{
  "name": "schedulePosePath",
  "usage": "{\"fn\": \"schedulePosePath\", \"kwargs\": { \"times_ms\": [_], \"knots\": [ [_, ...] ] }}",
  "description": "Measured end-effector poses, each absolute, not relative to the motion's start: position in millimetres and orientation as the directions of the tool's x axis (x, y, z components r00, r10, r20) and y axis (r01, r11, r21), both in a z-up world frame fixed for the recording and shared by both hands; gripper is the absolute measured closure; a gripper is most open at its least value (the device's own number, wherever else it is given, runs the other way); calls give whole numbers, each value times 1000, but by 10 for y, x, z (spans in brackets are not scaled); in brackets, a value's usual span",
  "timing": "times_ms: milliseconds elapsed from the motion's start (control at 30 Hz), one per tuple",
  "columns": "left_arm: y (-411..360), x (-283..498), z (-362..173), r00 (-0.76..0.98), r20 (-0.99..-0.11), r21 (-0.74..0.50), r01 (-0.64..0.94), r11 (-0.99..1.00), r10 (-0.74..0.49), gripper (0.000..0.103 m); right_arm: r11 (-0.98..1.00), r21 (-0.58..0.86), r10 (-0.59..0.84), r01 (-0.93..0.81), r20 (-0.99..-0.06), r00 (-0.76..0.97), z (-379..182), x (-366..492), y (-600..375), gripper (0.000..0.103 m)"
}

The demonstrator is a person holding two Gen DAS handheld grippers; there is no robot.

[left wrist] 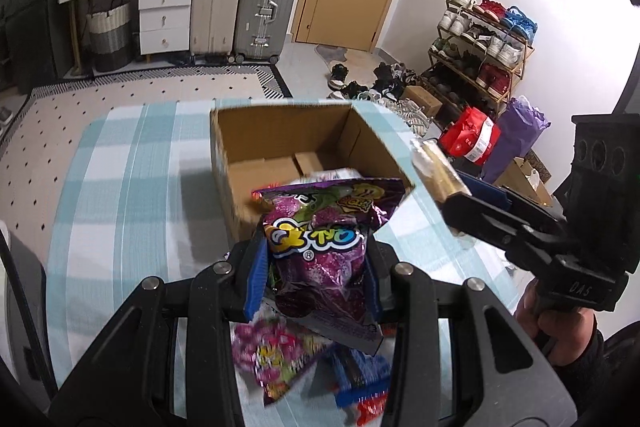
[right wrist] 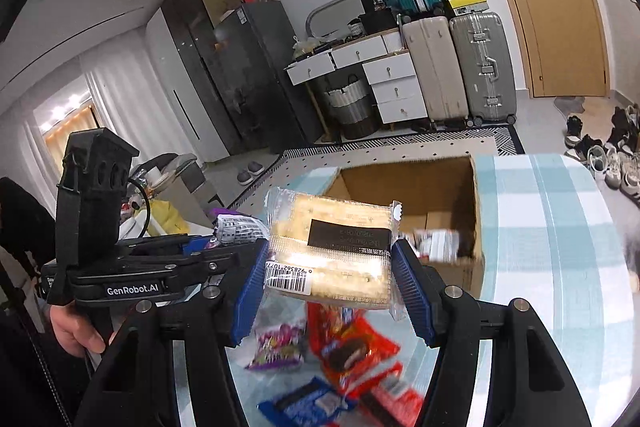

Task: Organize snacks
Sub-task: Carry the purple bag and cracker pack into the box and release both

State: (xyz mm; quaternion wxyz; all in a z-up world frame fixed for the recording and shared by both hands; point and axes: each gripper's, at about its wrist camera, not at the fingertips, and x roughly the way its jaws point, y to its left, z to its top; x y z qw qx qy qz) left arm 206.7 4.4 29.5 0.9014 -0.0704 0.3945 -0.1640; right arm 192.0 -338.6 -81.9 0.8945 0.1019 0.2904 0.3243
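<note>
bench under a blue-and-white checked cloth (left wrist: 120, 163), carrying an open brown cardboard box (left wrist: 280, 131) at the far side, a few packets already inside, likely the collecting bin. left hand-held gripper (left wrist: 316, 267) pinching a crinkly purple foil snack bag (left wrist: 320, 239), raised near the box's near wall, probably for dropping in. right hand-held gripper (right wrist: 332, 279) clamped on a clear-wrapped pale cracker pack (right wrist: 332, 247), likewise lifted boxward. loose red and blue wrappers (right wrist: 344, 347) waiting below, nearest.
</note>
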Motion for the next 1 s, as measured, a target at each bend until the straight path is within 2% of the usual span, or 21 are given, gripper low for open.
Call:
{"fn": "schedulePosePath", "kwargs": {
  "times_ms": [467, 900, 933, 1000],
  "knots": [
    [-122, 2973, 375, 619, -714, -210, 256, 944, -327, 67, 774, 355, 633, -524, -458, 624, -696, 2714, -3224, 41],
    [-213, 3541, 22, 574, -741, -241, 258, 936, -349, 67, 809, 341, 587, -479, -517, 623, -985, 3229, -3218, 40],
    [-226, 3570, -4, 564, -745, -245, 262, 933, -355, 66, 816, 333, 577, -472, -521, 629, -1014, 3231, -3220, 38],
    [-260, 3644, -88, 539, -779, -215, 250, 944, -320, 61, 827, 322, 561, -460, -531, 636, -1056, 3263, -3226, 26]
  ]
}}
